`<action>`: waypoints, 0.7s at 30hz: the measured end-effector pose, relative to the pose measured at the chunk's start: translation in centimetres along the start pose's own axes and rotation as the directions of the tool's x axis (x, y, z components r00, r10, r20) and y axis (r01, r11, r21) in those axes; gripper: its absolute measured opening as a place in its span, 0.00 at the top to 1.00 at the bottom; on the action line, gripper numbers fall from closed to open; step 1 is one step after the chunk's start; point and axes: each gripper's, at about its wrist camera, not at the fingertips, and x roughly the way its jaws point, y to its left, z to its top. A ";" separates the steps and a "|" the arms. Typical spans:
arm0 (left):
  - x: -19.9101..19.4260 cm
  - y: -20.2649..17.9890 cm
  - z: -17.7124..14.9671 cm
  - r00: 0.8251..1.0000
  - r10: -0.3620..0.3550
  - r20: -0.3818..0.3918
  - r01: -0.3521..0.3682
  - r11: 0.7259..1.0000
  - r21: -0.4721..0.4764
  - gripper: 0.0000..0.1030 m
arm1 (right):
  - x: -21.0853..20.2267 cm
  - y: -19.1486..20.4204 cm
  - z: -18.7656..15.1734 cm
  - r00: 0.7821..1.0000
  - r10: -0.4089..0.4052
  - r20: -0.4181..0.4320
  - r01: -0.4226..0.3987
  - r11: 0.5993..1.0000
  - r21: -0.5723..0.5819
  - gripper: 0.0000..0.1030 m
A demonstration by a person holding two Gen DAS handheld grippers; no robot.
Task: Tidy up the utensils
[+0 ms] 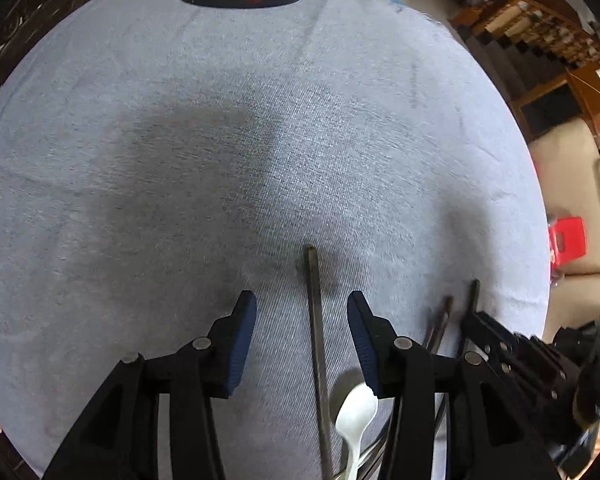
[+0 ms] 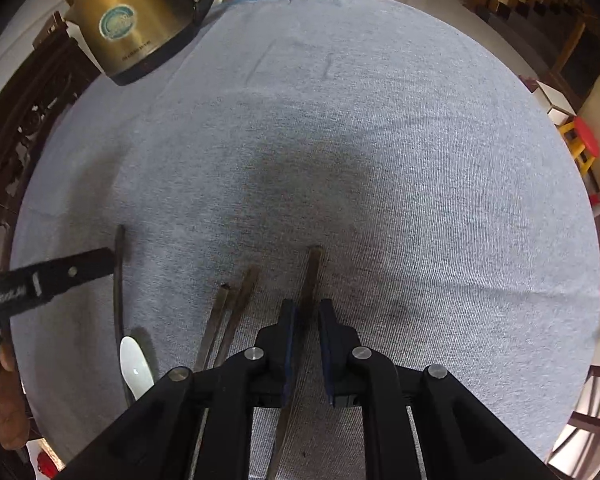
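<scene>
A grey cloth [image 1: 220, 160] covers the whole work surface; the table beneath is hidden. A brass-coloured kettle [image 2: 132, 20] stands at the far edge, well ahead of both sets of fingers, and its top is cut off in both views.

The left gripper [image 1: 302, 344] points steeply down with its jaws apart, and nothing touches the blue pads [image 1: 242, 344]. A dark chopstick [image 1: 316, 340] lies flat on the cloth in the gap between them, closer to the right-hand pad and clear of both. Its tip reaches past the fingertips; its near end runs out of the bottom of the frame. It is slim, straight and dull brown-black.

A white plastic spoon [image 1: 354, 420] lies just beside that chopstick, under the right-hand finger, which hides part of the bowl. Its handle is cut off below.

The right gripper [image 2: 306, 320] also points steeply down, its jaws drawn close around a second dark chopstick [image 2: 312, 276]. The left-hand pad appears to touch it, but whether both pads press on it cannot be told. The stick's tip extends ahead of the fingertips, and its lower length passes beneath the gripper body.

A pair of chopsticks [image 2: 232, 308] lies just left of those fingers, side by side, with the near ends hidden.
</scene>
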 end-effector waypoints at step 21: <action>-9.0 -1.0 -5.0 0.939 0.014 0.344 -0.059 0.991 0.122 0.95 | -7.2 -3.0 -3.6 0.940 0.150 0.305 -0.172 0.984 0.047 0.93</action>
